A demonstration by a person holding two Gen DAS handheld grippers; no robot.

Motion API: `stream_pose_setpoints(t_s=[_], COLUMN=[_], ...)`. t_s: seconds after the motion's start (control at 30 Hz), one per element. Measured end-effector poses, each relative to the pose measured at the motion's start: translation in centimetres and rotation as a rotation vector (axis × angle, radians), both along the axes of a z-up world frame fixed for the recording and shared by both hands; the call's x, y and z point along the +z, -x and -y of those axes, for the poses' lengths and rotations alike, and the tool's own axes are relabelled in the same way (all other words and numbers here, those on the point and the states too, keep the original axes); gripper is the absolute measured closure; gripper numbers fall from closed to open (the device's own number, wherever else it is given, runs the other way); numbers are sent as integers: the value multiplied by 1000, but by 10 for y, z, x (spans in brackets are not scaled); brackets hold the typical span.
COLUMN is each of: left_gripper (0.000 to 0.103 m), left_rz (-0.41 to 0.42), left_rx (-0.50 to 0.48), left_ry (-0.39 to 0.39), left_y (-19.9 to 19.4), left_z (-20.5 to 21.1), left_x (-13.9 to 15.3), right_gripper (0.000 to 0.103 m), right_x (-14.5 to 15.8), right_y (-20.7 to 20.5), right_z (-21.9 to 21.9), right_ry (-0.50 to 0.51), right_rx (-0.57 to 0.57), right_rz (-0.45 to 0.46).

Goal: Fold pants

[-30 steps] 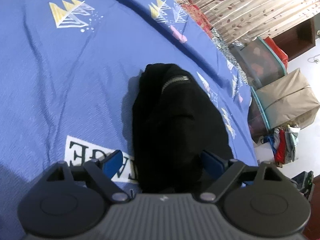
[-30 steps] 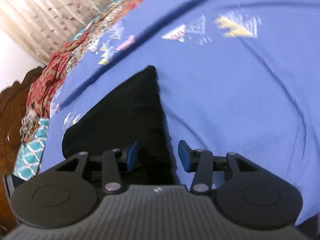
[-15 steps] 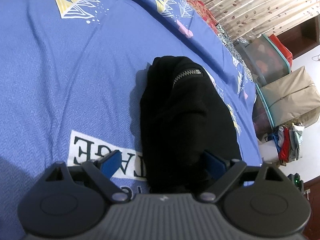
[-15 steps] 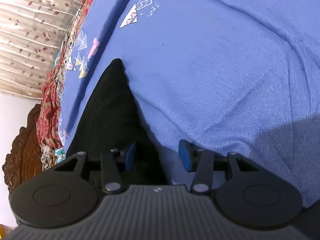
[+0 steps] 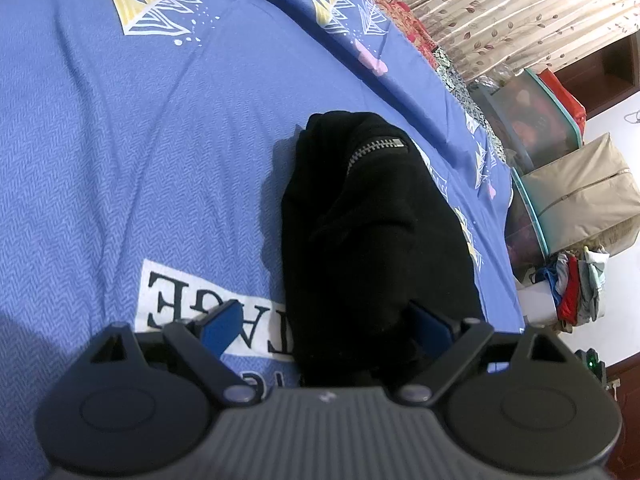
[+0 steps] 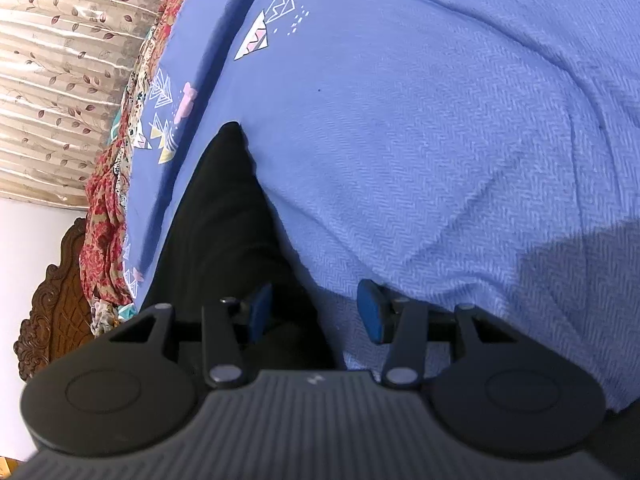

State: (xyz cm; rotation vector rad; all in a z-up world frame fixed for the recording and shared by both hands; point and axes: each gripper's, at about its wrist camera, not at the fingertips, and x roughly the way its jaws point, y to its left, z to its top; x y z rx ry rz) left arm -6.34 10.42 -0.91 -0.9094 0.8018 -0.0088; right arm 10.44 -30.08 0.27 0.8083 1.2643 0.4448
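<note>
Black pants point(image 5: 372, 240) lie folded in a narrow bundle on the blue bedspread point(image 5: 140, 160), with a metal zipper point(image 5: 374, 148) showing near the far end. My left gripper point(image 5: 324, 330) is open, its blue pads on either side of the bundle's near end. In the right wrist view the pants point(image 6: 216, 232) run away to the left, tapering to a corner. My right gripper point(image 6: 314, 314) is open over the pants' near edge, left pad above the black cloth, right pad above the bedspread point(image 6: 440, 140).
A white label with black letters point(image 5: 208, 312) is printed on the bedspread beside the pants. Storage boxes point(image 5: 560, 168) and a clothes pile point(image 5: 576, 284) stand beyond the bed's right edge. A carved wooden headboard point(image 6: 52, 320) and curtain point(image 6: 60, 60) lie left.
The left gripper has drawn back slightly along the bundle, still open. The right gripper has swung and tilted toward the bed, then settled; its jaws stay open.
</note>
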Motion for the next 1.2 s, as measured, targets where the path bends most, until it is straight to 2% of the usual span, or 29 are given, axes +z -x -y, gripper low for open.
stream_pose_setpoints(t_s=[0.6, 0.77, 0.87, 1.0, 1.1, 1.2], left_gripper=[12, 11, 11, 5, 3, 2], left_rz=[-1, 1, 36, 108, 115, 108], left_rx=[1, -2, 9, 40, 69, 55], left_ry=[2, 24, 19, 53, 90, 141], left_y=[0, 2, 8, 15, 9, -8], left_z=[0, -3, -11, -27, -35, -37], left_x=[0, 1, 11, 23, 24, 19], right_gripper=[53, 53, 52, 49, 44, 38], right_x=[-1, 3, 5, 14, 15, 13], right_y=[0, 0, -3, -9, -17, -26], right_z=[3, -3, -3, -6, -11, -20], right_ry=[-14, 25, 16, 2, -20, -41], right_rx=[-7, 38, 41, 75, 86, 98], right_rz=[-2, 35, 51, 110, 142, 152])
